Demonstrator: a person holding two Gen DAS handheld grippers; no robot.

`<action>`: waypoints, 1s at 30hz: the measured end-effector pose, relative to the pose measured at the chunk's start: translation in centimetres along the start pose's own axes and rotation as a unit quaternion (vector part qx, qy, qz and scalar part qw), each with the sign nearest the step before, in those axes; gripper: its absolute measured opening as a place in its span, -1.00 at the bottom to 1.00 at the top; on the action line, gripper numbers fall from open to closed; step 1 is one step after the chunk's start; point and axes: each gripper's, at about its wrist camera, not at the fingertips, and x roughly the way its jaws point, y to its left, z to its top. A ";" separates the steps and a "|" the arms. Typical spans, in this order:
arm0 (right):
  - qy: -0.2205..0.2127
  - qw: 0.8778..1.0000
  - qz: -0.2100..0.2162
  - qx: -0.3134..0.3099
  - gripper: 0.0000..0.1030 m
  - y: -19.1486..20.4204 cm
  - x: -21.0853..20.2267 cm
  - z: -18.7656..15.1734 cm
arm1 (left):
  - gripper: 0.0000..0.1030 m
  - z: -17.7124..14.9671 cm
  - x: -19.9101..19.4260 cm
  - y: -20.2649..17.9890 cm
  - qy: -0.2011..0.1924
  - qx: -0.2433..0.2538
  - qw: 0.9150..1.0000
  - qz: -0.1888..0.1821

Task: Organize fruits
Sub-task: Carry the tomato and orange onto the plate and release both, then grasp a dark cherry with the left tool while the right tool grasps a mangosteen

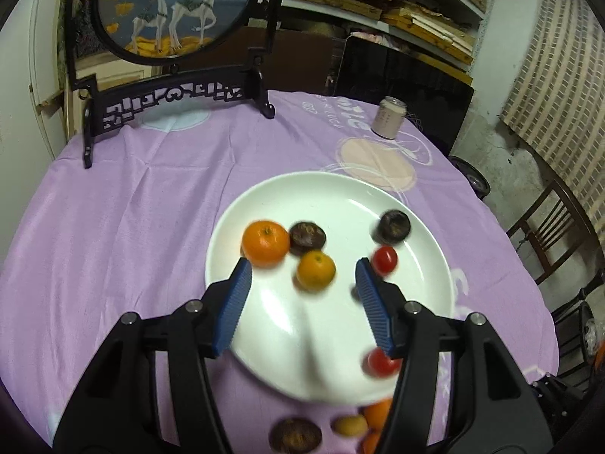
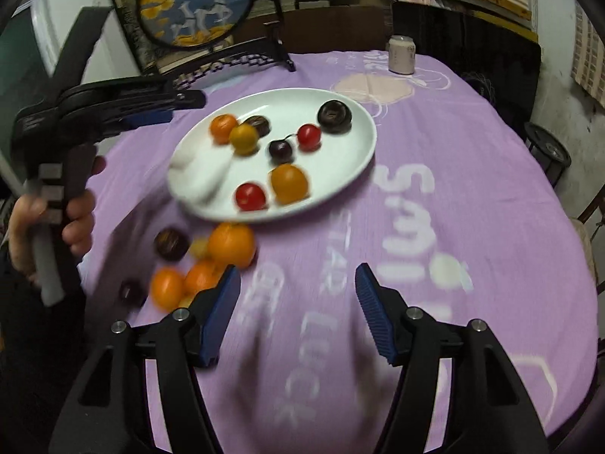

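We hold both claws over a round table draped in a purple cloth, with a white plate near its middle. Our left claw is spread, nothing between its blue pads, and it hangs over the near half of the plate; from the right wrist view it shows side-on at the plate's left edge, gripped by a hand. Our right claw is spread too and empty, above bare cloth on the near side of the plate. On the plate sit a big orange touching a dark brown fruit, a smaller orange just in front of those, another dark fruit farther right, a red tomato below it, and a second tomato at the near rim; the right wrist view adds a dark cherry and an orange-yellow fruit. Off the plate, near its closest edge, a loose heap lies on the cloth: several oranges, a brown fruit, a small dark one. Much of this is blurred. At the table's far side stand a black-framed deer screen and a small pale can.
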 end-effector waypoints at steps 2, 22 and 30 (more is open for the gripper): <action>-0.008 1.000 0.000 -0.011 0.23 0.8 -1.7 -1.5 | 0.36 -2.2 -1.9 -0.1 -0.007 -0.004 1.000 -0.001; 0.055 0.993 0.082 -0.060 0.24 6.3 1.1 -5.0 | 0.36 -15.8 -11.5 6.5 0.010 -0.058 0.998 0.017; 0.050 0.993 0.080 -0.066 -0.21 6.6 3.4 -4.8 | 0.36 -16.2 -10.9 4.9 0.025 -0.038 0.999 0.012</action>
